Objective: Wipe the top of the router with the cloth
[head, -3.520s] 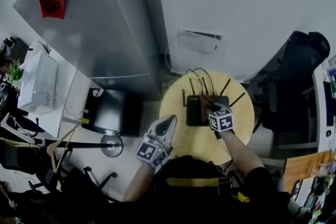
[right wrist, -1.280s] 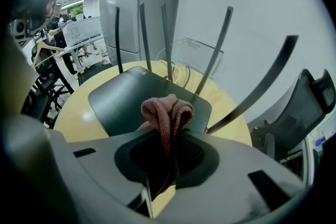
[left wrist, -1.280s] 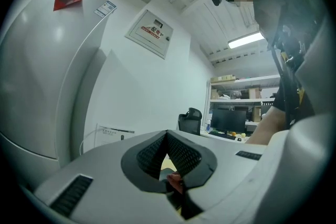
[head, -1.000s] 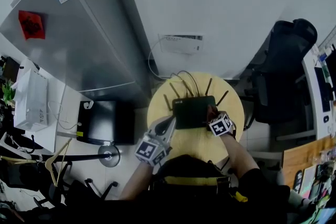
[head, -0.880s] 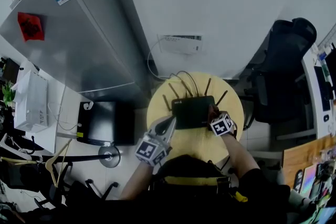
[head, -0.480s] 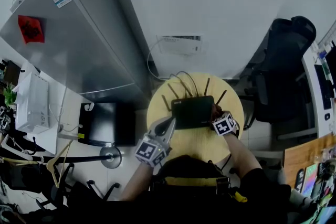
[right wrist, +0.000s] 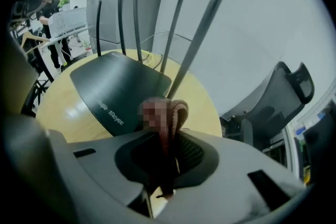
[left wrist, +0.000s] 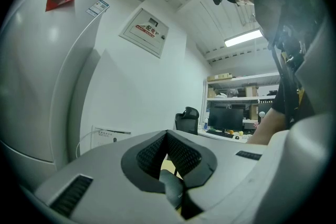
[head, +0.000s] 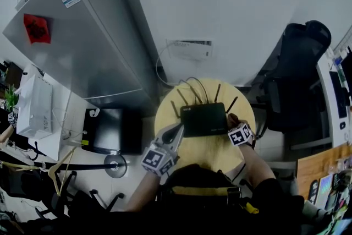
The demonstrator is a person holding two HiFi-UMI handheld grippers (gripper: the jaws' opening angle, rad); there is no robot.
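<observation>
Cloth (right wrist: 170, 113), reddish and bunched, is clamped between the right gripper's (right wrist: 165, 162) jaws, with a limp fold poking past the tips. It looks soft and light, likely to drag easily and mould to a surface, so a firm pinch low on the bunch suits. Just ahead and left lies the flat black router (right wrist: 113, 86), its antennas (right wrist: 173, 34) upright beyond. Whether cloth touches casing I cannot tell; part of the fold is blurred. The left gripper (left wrist: 167, 136) is closed on nothing.
</observation>
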